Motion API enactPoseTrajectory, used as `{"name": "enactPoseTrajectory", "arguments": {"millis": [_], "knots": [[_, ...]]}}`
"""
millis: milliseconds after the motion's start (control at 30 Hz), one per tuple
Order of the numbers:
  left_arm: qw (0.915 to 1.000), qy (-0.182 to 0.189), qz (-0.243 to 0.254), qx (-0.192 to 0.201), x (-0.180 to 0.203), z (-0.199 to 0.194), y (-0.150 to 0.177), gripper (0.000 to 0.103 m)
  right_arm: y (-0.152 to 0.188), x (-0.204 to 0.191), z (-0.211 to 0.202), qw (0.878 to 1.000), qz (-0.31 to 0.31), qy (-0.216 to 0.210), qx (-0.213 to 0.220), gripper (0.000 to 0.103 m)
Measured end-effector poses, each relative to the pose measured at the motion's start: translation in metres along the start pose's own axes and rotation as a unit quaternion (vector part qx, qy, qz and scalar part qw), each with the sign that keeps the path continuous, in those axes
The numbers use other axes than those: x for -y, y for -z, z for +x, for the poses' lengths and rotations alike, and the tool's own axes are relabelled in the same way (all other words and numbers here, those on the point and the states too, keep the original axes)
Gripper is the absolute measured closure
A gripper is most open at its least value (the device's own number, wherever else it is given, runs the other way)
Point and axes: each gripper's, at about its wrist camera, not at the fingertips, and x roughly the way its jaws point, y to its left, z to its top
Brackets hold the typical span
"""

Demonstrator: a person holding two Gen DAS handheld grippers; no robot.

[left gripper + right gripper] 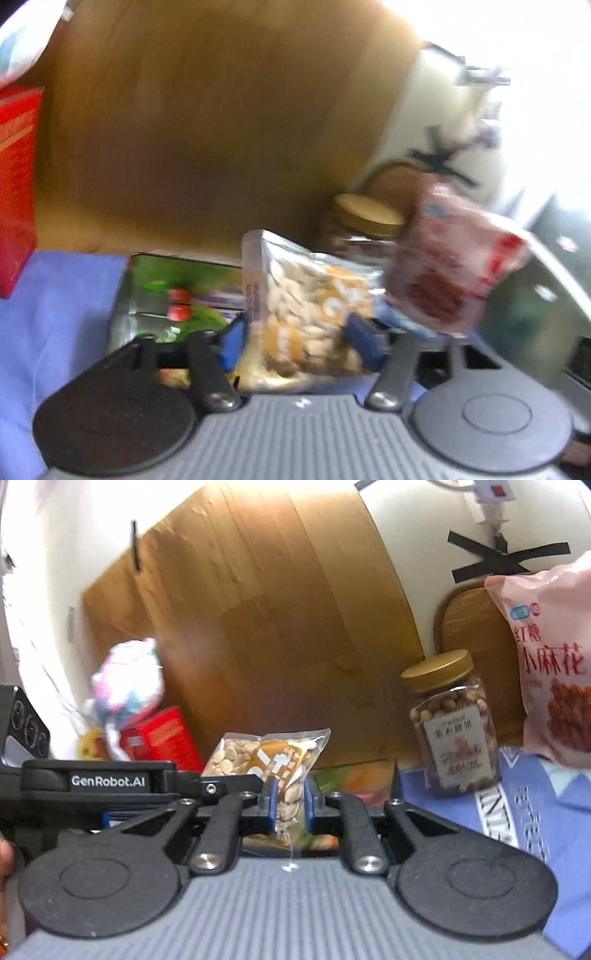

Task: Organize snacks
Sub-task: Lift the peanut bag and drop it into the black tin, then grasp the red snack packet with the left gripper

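Note:
A clear bag of pale beans with an orange label is pinched between the blue pads of my right gripper and stands upright. In the left wrist view the same bag sits between the fingers of my left gripper, whose jaws stand wide at the bag's sides; the view is blurred, so contact is unclear. A nut jar with a gold lid and a pink snack bag stand to the right. A flat green packet lies under the bean bag.
A blue cloth covers the table. A wooden board leans on the wall behind. A red box and a pink-white bundle stand at the left. The left gripper's black body crosses in front.

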Motion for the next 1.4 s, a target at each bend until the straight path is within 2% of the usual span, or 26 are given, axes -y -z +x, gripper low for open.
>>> {"name": "enactPoseTrajectory", "arguments": {"millis": [33, 67, 133, 267, 367, 433, 467, 533, 567, 600, 633, 667, 700, 733, 767, 800, 967, 1200, 1300, 1400], "knots": [[0.9998, -0.021, 0.000, -0.005, -0.004, 0.005, 0.001, 0.037, -0.001, 0.004, 0.010, 1.000, -0.009, 0.009, -0.003, 0.073], [0.9993, -0.037, 0.001, -0.007, -0.007, 0.006, 0.002, 0.037, 0.001, 0.006, 0.015, 1.000, -0.016, 0.022, -0.004, 0.072], [0.9995, -0.029, 0.002, 0.009, -0.015, -0.006, 0.013, 0.037, 0.009, 0.014, 0.011, 0.999, -0.002, 0.035, -0.005, 0.072], [0.9999, -0.002, 0.007, 0.009, -0.020, -0.036, 0.049, 0.037, 0.036, 0.041, -0.026, 0.997, 0.079, -0.009, -0.018, 0.072], [0.9987, 0.004, 0.001, -0.051, -0.016, -0.034, 0.083, 0.036, 0.067, 0.055, -0.048, 0.992, 0.116, -0.013, -0.054, 0.072], [0.9972, 0.000, 0.003, -0.074, -0.013, -0.028, 0.101, 0.031, 0.085, 0.059, -0.053, 0.987, 0.137, -0.015, -0.084, 0.072], [0.9962, -0.017, 0.009, -0.086, -0.011, -0.022, 0.109, 0.024, 0.092, 0.059, -0.054, 0.985, 0.144, -0.015, -0.096, 0.072], [0.9937, -0.042, 0.020, -0.102, -0.007, -0.011, 0.118, 0.019, 0.102, 0.059, -0.052, 0.979, 0.164, -0.015, -0.123, 0.073], [0.9939, -0.040, 0.028, -0.099, -0.004, -0.008, 0.120, 0.012, 0.106, 0.060, -0.049, 0.975, 0.180, -0.025, -0.130, 0.074], [0.9938, -0.039, 0.024, -0.102, -0.003, -0.008, 0.119, 0.012, 0.109, 0.062, -0.048, 0.973, 0.192, -0.037, -0.127, 0.078], [0.9938, -0.022, 0.011, -0.109, -0.003, -0.007, 0.117, 0.015, 0.111, 0.065, -0.047, 0.971, 0.198, -0.043, -0.126, 0.087], [0.9932, 0.006, -0.004, -0.117, -0.004, -0.007, 0.114, 0.030, 0.112, 0.070, -0.046, 0.967, 0.213, -0.044, -0.129, 0.092], [0.9919, 0.026, -0.017, -0.124, -0.003, -0.005, 0.112, 0.043, 0.113, 0.076, -0.044, 0.962, 0.234, -0.043, -0.134, 0.101], [0.9921, 0.019, -0.022, -0.122, -0.001, -0.005, 0.112, 0.049, 0.113, 0.081, -0.043, 0.957, 0.252, -0.045, -0.137, 0.103], [0.9924, 0.018, -0.021, -0.120, 0.001, -0.003, 0.113, 0.059, 0.114, 0.084, -0.044, 0.954, 0.265, -0.050, -0.135, 0.103], [0.9920, 0.020, -0.025, -0.122, 0.001, -0.001, 0.115, 0.066, 0.114, 0.084, -0.045, 0.953, 0.265, -0.052, -0.133, 0.103], [0.9918, 0.037, -0.046, -0.114, 0.003, -0.003, 0.121, 0.068, 0.116, 0.066, -0.050, 0.968, 0.222, -0.023, -0.118, 0.103], [0.9946, 0.017, -0.003, -0.103, 0.013, -0.007, 0.131, 0.066, 0.119, 0.069, -0.059, 0.969, 0.220, -0.014, -0.109, 0.102], [0.9955, 0.006, 0.012, -0.094, 0.017, -0.015, 0.136, 0.067, 0.123, 0.061, -0.070, 0.973, 0.207, -0.011, -0.102, 0.097], [0.9961, -0.011, 0.027, -0.084, 0.019, -0.023, 0.141, 0.066, 0.129, 0.054, -0.093, 0.979, 0.188, 0.000, -0.080, 0.088]]}}
